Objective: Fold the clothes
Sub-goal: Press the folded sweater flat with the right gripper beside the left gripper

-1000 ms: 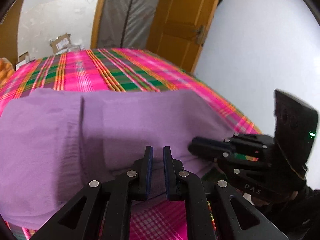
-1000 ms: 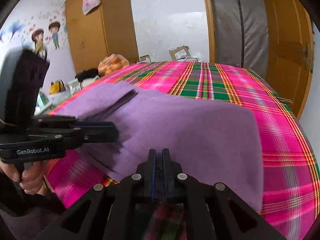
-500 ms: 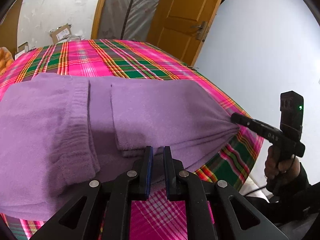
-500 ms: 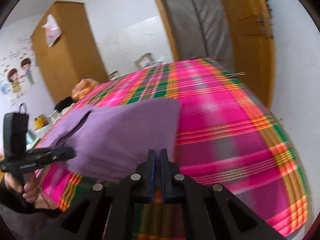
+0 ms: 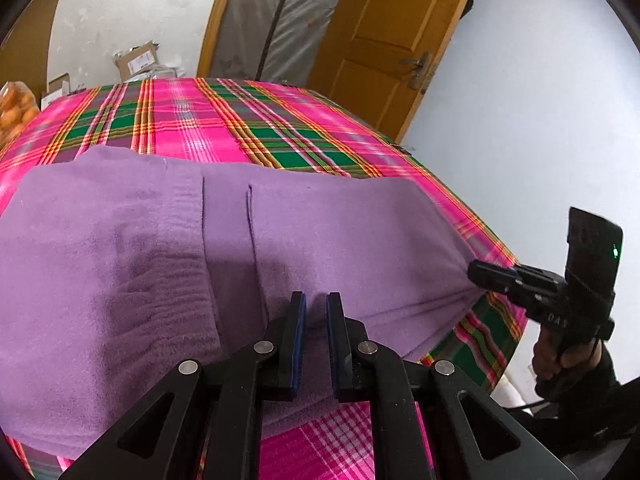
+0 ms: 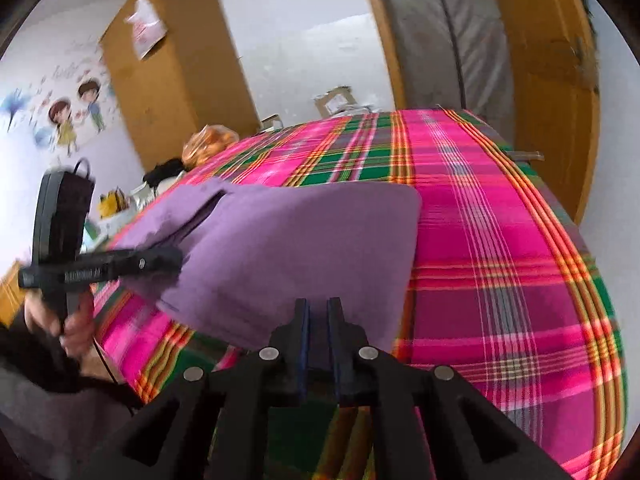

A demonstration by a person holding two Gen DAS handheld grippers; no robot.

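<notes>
A folded purple garment (image 5: 340,240) lies across the near part of a bed with a pink and green plaid sheet (image 5: 240,120). My left gripper (image 5: 316,300) is shut on the garment's near edge, and purple cloth fills the narrow gap between its pads. In the right wrist view the left gripper (image 6: 178,258) pinches the garment's (image 6: 300,240) left corner. My right gripper (image 6: 318,306) has the near right corner between its fingers, and its jaws are opening. Seen from the left, the cloth draws to a taut point at the right gripper (image 5: 474,274).
The bed's right edge (image 6: 580,280) drops off near a white wall. Behind the bed are a wooden door (image 5: 384,60), an upright grey mattress (image 5: 272,20) and cardboard boxes (image 5: 136,60). A wardrobe (image 6: 172,72) and a bag of oranges (image 6: 208,142) stand at the far left.
My right gripper has moved away from the left one towards the bed's right edge, drawing the garment's corner with it. The cloth now lies stretched wider. The left gripper has stayed put.
</notes>
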